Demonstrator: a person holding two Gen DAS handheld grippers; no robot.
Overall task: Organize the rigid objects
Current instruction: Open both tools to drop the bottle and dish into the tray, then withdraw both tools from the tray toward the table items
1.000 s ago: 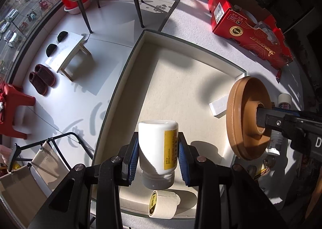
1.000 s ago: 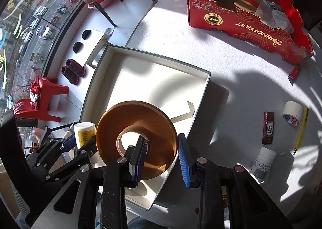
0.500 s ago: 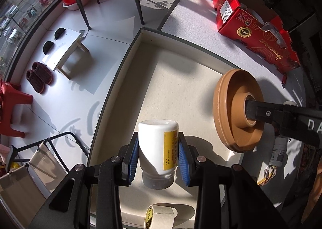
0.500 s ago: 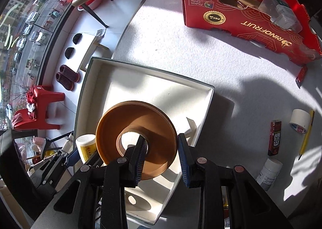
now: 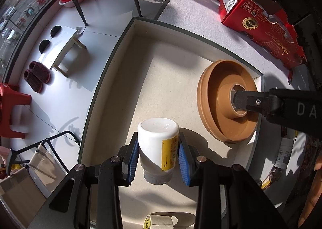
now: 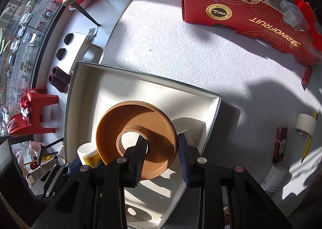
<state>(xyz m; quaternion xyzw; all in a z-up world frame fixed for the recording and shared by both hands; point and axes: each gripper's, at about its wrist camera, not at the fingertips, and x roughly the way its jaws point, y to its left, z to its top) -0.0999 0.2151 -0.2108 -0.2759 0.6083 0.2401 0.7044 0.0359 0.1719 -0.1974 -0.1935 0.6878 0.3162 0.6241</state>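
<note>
An upside-down white bottle with a yellow label (image 5: 158,144) leans between the blue pads of my left gripper (image 5: 159,158), low over the floor of the white tray (image 5: 112,58). The jaws are opening, though the pads still touch the bottle's sides. My right gripper (image 6: 161,154) is shut on a brown plastic disc (image 6: 136,126), one finger in its centre hole and the other outside its rim. The disc hangs tilted over the right half of the tray (image 6: 70,108). From the left wrist, the disc (image 5: 219,96) shows with a right finger (image 5: 247,101) in its hub.
A red fruit carton (image 6: 241,13) stands at the back of the white table. A tape roll (image 6: 306,124), a red pack (image 6: 280,144), a yellow pencil (image 6: 307,146) and a small white bottle (image 6: 273,178) lie right of the tray. Another tape roll (image 5: 159,222) lies by the tray's near edge.
Both grippers have sunk toward the tray. The brown disc has come in over the tray's right side. The white bottle now leans between the left pads.
</note>
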